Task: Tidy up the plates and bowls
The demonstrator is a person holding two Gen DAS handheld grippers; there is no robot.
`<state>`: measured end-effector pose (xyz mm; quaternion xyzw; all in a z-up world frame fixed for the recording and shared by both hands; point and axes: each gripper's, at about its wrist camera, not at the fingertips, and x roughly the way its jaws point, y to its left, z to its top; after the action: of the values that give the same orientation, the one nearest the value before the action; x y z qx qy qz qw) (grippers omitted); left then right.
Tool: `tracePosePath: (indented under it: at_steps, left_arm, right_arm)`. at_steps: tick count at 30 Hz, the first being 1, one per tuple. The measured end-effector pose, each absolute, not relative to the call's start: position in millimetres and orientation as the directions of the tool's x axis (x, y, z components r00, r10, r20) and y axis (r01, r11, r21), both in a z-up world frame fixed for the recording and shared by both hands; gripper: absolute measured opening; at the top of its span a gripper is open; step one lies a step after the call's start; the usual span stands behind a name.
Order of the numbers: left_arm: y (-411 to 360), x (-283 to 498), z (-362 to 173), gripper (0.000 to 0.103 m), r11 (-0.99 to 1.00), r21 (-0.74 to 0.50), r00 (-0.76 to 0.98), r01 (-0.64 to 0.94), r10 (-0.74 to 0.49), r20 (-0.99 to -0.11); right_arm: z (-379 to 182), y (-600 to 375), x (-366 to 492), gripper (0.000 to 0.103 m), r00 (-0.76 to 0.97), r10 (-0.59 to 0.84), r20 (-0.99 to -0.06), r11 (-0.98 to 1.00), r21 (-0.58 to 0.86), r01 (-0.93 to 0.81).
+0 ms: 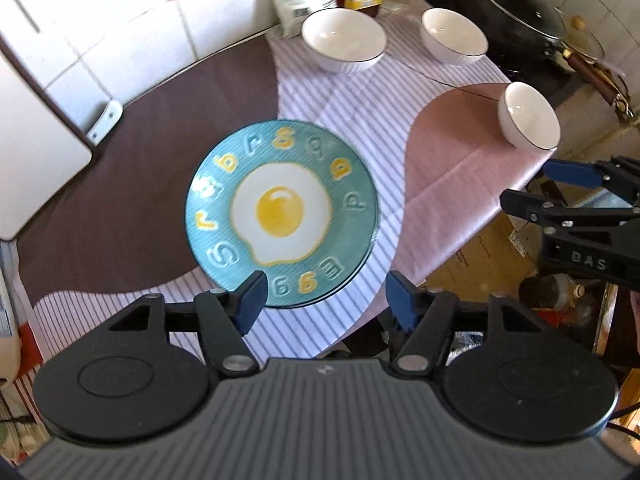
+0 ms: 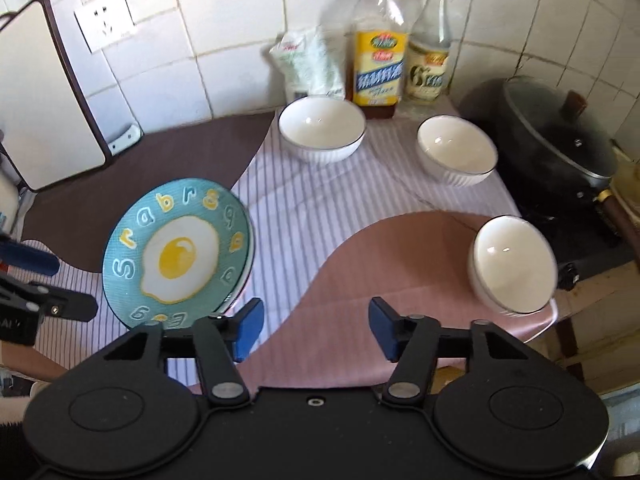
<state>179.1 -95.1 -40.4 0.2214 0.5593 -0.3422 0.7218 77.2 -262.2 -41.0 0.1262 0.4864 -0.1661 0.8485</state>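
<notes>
A teal plate (image 1: 282,212) with a fried-egg picture and raised letters lies on the striped cloth (image 1: 360,112); more rims show under its near edge. My left gripper (image 1: 326,298) hovers open above its near rim, nothing between the blue pads. Three white bowls stand apart: back left (image 1: 344,40), back right (image 1: 454,36), and one near the table's right edge (image 1: 528,114). In the right wrist view the plate (image 2: 176,252) is to the left and the near bowl (image 2: 514,264) to the right of my right gripper (image 2: 316,326), which is open and empty over the pink cloth.
Two bottles (image 2: 380,60) and a bag (image 2: 312,64) stand against the tiled wall. A lidded black wok (image 2: 560,140) sits on the stove at right. A white board (image 2: 44,100) leans at left. The table edge drops off at right above a cardboard box (image 1: 480,256).
</notes>
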Motion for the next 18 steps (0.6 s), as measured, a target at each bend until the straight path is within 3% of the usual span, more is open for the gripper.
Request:
tracePosePath:
  at_steps: [4, 7, 13, 15, 18]
  left_arm:
    - [-115, 171, -34, 0.07, 0.647, -0.058, 0.142, 0.76, -0.252, -0.957]
    - [-132, 164, -30, 0.083, 0.632, -0.054, 0.144, 0.773, -0.258, -0.955]
    - [-170, 148, -25, 0.089, 0.633, -0.032, 0.163, 0.773, -0.248, -0.955]
    - [-185, 143, -24, 0.091, 0.634, -0.026, 0.173, 0.773, -0.25, -0.953]
    - [-206, 134, -23, 0.093, 0.637, -0.019, 0.19, 0.77, -0.259, -0.947]
  right_arm:
    - [-33, -278, 58, 0.069, 0.494, -0.167, -0.854, 0.902, 0.07, 0.427]
    - [-27, -290, 46, 0.073, 0.503, -0.184, -0.845, 0.895, 0.067, 0.441]
    - [-20, -321, 25, 0.076, 0.501, -0.206, -0.84, 0.895, 0.044, 0.443]
    - [-17, -333, 16, 0.087, 0.508, -0.212, -0.835, 0.897, 0.04, 0.439]
    - [-16, -353, 4, 0.091, 0.534, -0.22, -0.817, 0.9, 0.041, 0.433]
